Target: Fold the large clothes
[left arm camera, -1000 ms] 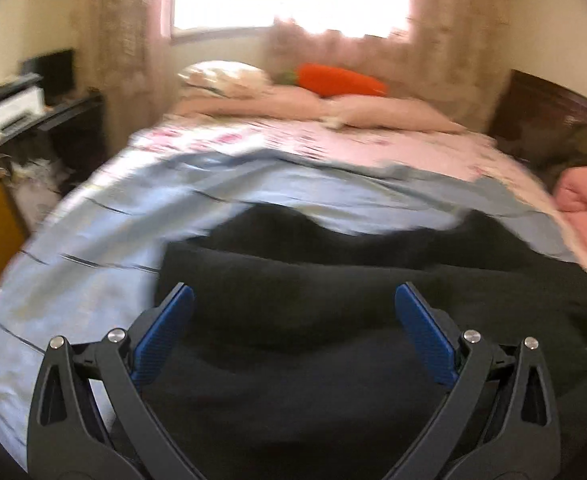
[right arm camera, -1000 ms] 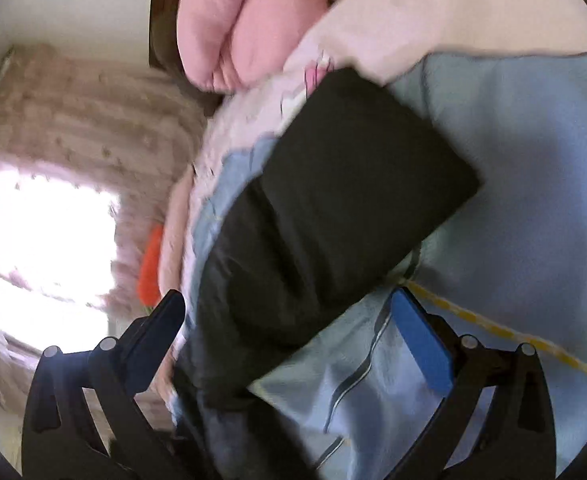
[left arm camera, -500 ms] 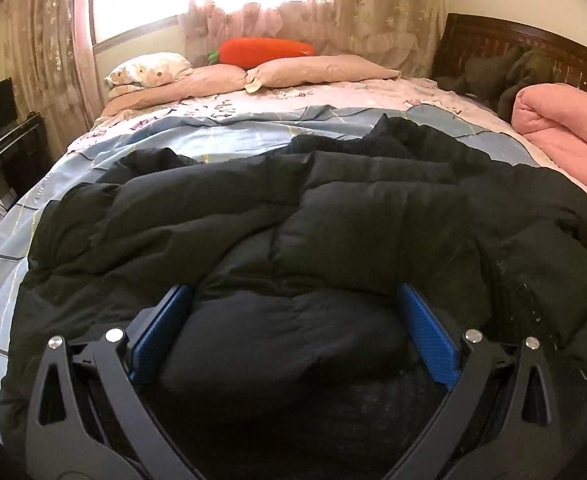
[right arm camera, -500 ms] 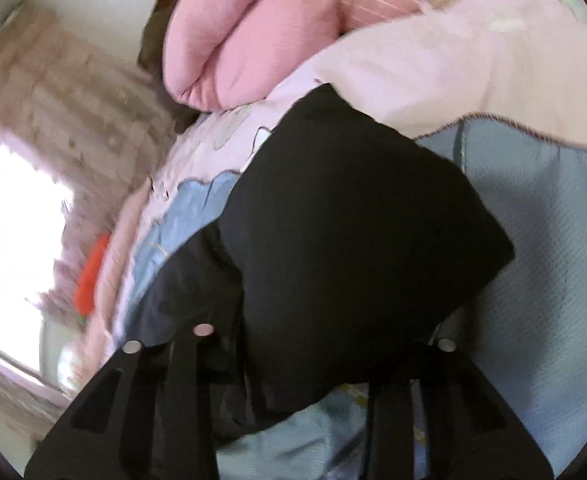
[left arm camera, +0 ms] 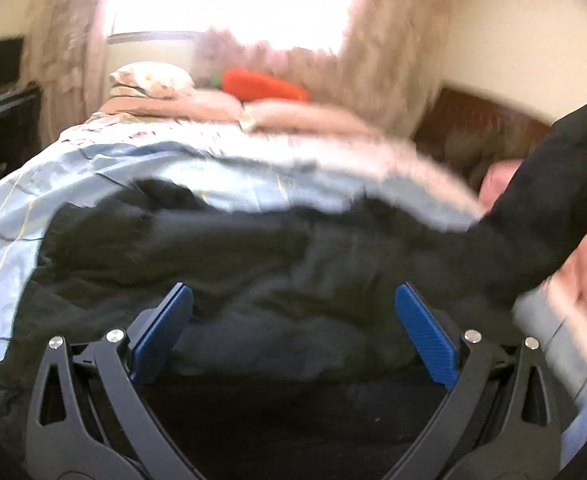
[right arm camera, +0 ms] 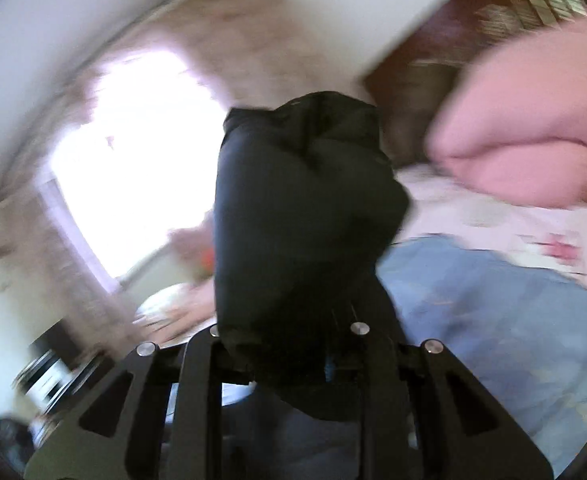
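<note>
A large black padded jacket [left arm camera: 253, 264] lies spread on the blue bedspread [left arm camera: 73, 184]. My left gripper [left arm camera: 293, 328] is open, its blue pads apart just above the jacket's near part. My right gripper [right arm camera: 293, 352] is shut on the jacket's sleeve [right arm camera: 301, 208] and holds it up off the bed; the fingertips are hidden by the cloth. The raised sleeve also shows in the left wrist view [left arm camera: 553, 192] at the right. Both views are blurred by motion.
Pillows [left arm camera: 293, 116] and an orange carrot cushion [left arm camera: 265, 86] lie at the head of the bed under a bright window. A pink duvet [right arm camera: 533, 132] is piled by the dark headboard [left arm camera: 473, 120]. Dark furniture [left arm camera: 5, 120] stands left of the bed.
My right gripper has lifted the sleeve off the bed and swung upward. The left gripper stayed open and its view swung back over the jacket.
</note>
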Demonstrator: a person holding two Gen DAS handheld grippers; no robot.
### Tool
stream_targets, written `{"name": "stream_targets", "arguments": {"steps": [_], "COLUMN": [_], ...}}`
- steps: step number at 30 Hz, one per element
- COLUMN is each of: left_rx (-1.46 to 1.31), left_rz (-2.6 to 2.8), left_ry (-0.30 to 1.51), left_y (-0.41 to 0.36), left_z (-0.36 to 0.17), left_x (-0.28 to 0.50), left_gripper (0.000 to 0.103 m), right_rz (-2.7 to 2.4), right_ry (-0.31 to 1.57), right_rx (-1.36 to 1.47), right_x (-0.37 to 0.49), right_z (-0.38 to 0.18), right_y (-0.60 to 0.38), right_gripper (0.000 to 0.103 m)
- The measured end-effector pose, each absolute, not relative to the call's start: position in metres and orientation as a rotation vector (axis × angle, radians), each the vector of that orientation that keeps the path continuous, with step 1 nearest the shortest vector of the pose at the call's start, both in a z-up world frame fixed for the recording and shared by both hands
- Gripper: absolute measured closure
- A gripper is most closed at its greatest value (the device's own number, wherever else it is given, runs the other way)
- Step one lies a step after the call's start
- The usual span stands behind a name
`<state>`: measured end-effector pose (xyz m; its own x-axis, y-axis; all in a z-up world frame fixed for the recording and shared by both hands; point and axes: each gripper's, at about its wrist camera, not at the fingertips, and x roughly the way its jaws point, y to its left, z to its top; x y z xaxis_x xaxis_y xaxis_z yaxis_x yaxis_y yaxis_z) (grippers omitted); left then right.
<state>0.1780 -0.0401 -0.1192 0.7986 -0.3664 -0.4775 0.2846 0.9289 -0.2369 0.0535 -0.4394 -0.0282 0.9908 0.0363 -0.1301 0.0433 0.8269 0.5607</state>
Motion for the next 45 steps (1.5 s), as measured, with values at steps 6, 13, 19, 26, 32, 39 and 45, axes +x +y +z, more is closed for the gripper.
{"name": "stream_targets", "arguments": {"steps": [6, 13, 19, 26, 32, 39, 45], "left_rx": [-0.401, -0.394, -0.498, -0.377, -0.259, -0.203, -0.197], "left_rz": [-0.25, -0.135, -0.172, -0.147, -0.169, -0.351, -0.571], "left_ry": [0.562, 0.579, 0.598, 0.56, 0.411, 0.405, 0.573], "left_y": [0.037, 0.082, 0.105, 0.088, 0.046, -0.055, -0.136], "left_z": [-0.093, -0.111, -0.127, -0.119, -0.084, -0.046, -0.075], "left_x": [0.183, 0.177, 0.183, 0.187, 0.17, 0.167, 0.204], "left_gripper": [0.002, 0.002, 0.002, 0.002, 0.002, 0.002, 0.002], "right_rz": [0.251, 0.148, 0.339, 0.181, -0.403, -0.353, -0.331], "right_ry": [0.394, 0.658, 0.693, 0.336, 0.609, 0.815, 0.805], "right_rx": [0.346, 0.176, 0.252, 0.208, 0.405, 0.433, 0.464], "right_x": [0.106, 0.142, 0.12, 0.103, 0.141, 0.175, 0.165], "right_z": [-0.07, -0.16, -0.138, -0.033, -0.117, -0.216, -0.234], "right_y": [-0.261, -0.152, -0.143, -0.242, -0.393, -0.384, -0.39], "right_gripper": [0.078, 0.062, 0.004, 0.001, 0.001, 0.001, 0.001]}}
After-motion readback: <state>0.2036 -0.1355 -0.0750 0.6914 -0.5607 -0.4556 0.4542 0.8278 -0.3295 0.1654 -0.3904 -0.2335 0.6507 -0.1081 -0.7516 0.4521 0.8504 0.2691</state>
